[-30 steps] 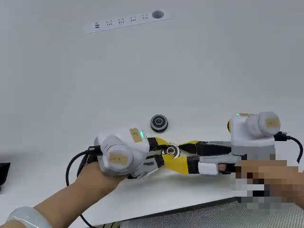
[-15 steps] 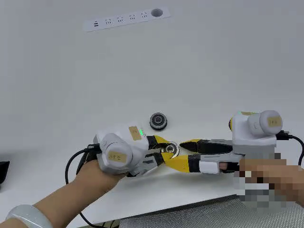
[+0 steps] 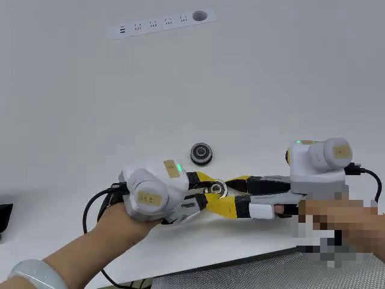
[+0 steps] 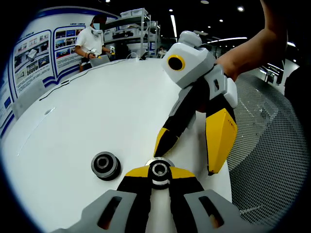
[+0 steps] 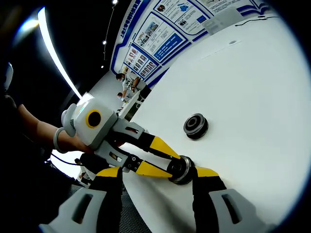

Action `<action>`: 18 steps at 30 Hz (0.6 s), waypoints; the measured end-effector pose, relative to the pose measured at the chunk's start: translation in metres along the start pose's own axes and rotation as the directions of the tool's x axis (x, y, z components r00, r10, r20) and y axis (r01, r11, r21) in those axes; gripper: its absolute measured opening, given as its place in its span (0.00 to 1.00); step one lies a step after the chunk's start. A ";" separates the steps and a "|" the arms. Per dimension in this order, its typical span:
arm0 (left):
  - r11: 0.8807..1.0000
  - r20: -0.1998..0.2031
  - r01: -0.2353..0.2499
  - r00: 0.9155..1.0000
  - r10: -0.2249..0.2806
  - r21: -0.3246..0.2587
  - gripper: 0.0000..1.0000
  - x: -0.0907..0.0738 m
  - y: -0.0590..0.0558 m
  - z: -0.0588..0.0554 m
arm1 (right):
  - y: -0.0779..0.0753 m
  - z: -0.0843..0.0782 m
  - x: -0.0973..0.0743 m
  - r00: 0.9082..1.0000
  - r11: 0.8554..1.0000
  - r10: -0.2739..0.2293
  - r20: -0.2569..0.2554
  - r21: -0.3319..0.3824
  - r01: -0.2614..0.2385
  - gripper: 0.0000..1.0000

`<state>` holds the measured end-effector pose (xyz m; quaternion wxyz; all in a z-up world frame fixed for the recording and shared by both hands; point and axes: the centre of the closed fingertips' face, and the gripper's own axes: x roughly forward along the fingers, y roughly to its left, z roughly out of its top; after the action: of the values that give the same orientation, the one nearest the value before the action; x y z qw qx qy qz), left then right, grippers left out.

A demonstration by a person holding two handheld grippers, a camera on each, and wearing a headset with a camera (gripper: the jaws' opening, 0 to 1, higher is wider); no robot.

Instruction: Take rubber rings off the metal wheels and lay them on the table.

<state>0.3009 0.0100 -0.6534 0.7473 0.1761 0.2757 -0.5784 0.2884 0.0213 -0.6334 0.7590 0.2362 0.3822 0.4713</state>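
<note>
You have two small round wheels here, each a metal hub with a black rubber ring (image 5: 196, 132) around it. The first wheel (image 3: 215, 190) sits at the near middle of the counter (image 3: 271, 90), pinched between the yellow fingers (image 4: 138, 173) of your left gripper (image 4: 159, 173). Its silver face and dark bore show, and its ring is still on. You cannot tell whether it touches the counter. The second wheel (image 3: 201, 154) lies flat on the counter by itself, a little farther away and slightly left, also with its ring on.
</note>
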 end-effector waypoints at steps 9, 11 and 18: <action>1.000 0.002 -0.001 1.000 0.001 -0.001 0.13 0.000 0.000 0.000 | 0.003 -0.003 -0.002 1.000 1.000 0.007 -0.012 0.018 -0.007 0.59; 1.000 0.002 -0.001 1.000 0.001 -0.001 0.13 0.000 0.000 0.000 | 0.003 -0.004 -0.003 1.000 1.000 0.006 -0.014 0.016 -0.006 0.59; 1.000 0.002 -0.002 1.000 0.002 -0.003 0.13 0.000 0.000 0.000 | 0.006 -0.003 -0.007 1.000 1.000 0.013 -0.007 0.028 -0.013 0.57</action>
<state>0.3010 0.0101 -0.6537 0.7483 0.1748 0.2755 -0.5775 0.2809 0.0176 -0.6288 0.7513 0.2476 0.3897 0.4715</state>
